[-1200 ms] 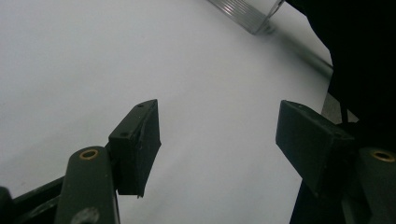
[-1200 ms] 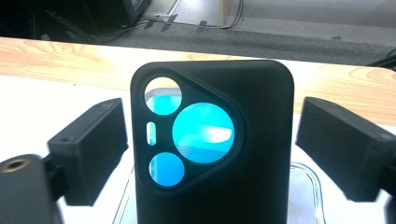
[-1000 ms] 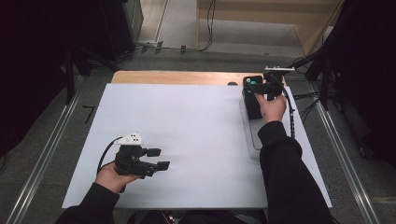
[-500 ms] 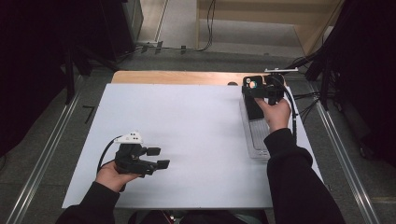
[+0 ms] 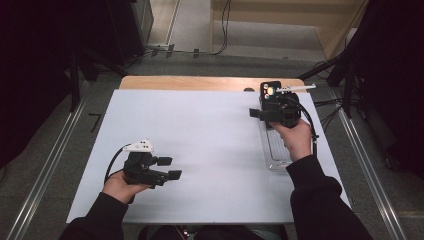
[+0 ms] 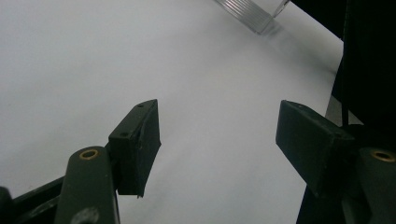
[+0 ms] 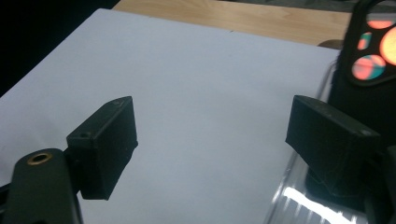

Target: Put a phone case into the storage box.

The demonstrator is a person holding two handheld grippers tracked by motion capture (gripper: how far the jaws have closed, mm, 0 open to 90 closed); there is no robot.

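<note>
My left gripper (image 5: 170, 167) rests low over the white sheet (image 5: 200, 125) at the near left. In the left gripper view, my left gripper (image 6: 217, 135) is open with bare sheet between its jaws. My right gripper (image 5: 262, 107) hovers at the far right over the far end of a clear plastic tray (image 5: 276, 152). In the right gripper view, my right gripper (image 7: 210, 135) is open; its jaws have just been closing, with nothing between them. A black device with coloured discs (image 5: 270, 90) stands just beyond it, and that device (image 7: 373, 51) is close beside the right jaw.
A thin white rod (image 5: 296, 88) lies behind the black device. A strip of bare wooden tabletop (image 5: 190, 82) runs along the far edge of the sheet. A corner of the clear tray (image 6: 252, 11) is visible far ahead of the left jaws. Cables trail on the floor at right.
My right hand has drawn back toward the person and slightly left, away from the black device. The left hand and its gripper have stayed put.
</note>
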